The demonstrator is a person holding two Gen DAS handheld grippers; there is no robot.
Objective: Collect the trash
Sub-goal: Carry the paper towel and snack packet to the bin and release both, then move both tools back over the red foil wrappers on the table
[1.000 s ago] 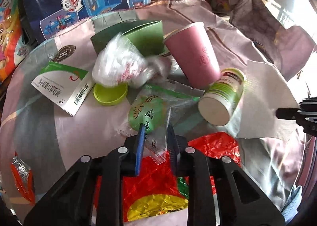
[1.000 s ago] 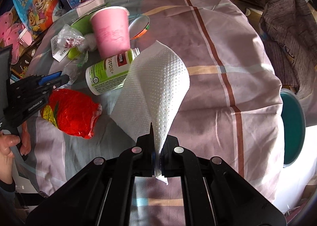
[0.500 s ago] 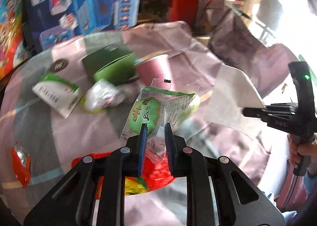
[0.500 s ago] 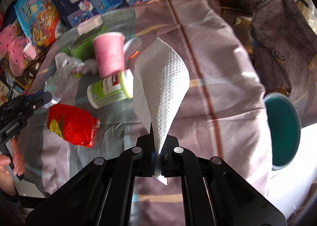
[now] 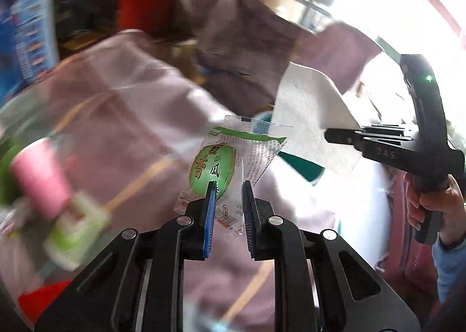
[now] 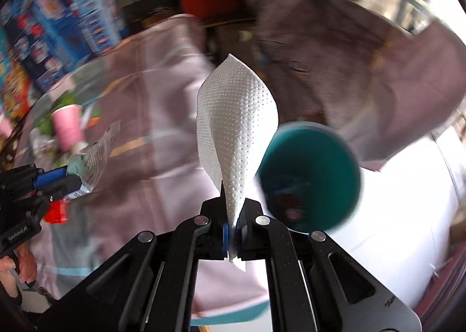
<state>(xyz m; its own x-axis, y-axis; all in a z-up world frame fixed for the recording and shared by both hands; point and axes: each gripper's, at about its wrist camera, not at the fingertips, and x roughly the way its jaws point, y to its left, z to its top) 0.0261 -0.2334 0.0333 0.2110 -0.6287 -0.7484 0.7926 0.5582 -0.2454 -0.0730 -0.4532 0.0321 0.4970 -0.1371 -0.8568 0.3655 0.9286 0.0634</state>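
Observation:
My left gripper (image 5: 228,186) is shut on a clear snack wrapper with a green melon print (image 5: 230,163) and holds it in the air above the table's right side. My right gripper (image 6: 231,209) is shut on a white paper towel (image 6: 236,128), which stands up from the jaws. It also shows in the left wrist view (image 5: 308,119), held by the right gripper (image 5: 343,137). A teal bin (image 6: 311,177) stands on the floor just right of the towel. The left gripper with the wrapper (image 6: 87,157) is at the left of the right wrist view.
On the pink-grey tablecloth (image 5: 116,116) lie a pink paper cup (image 5: 40,177), a green-labelled bottle (image 5: 75,233) and a red foil bag (image 6: 56,212), all blurred. Blue toy boxes (image 6: 58,26) stand behind. A brown cloth (image 6: 349,55) drapes at the back right.
Both grippers have lifted their trash off the table and swung right. The teal bin has moved from the right edge of the right wrist view to near its middle.

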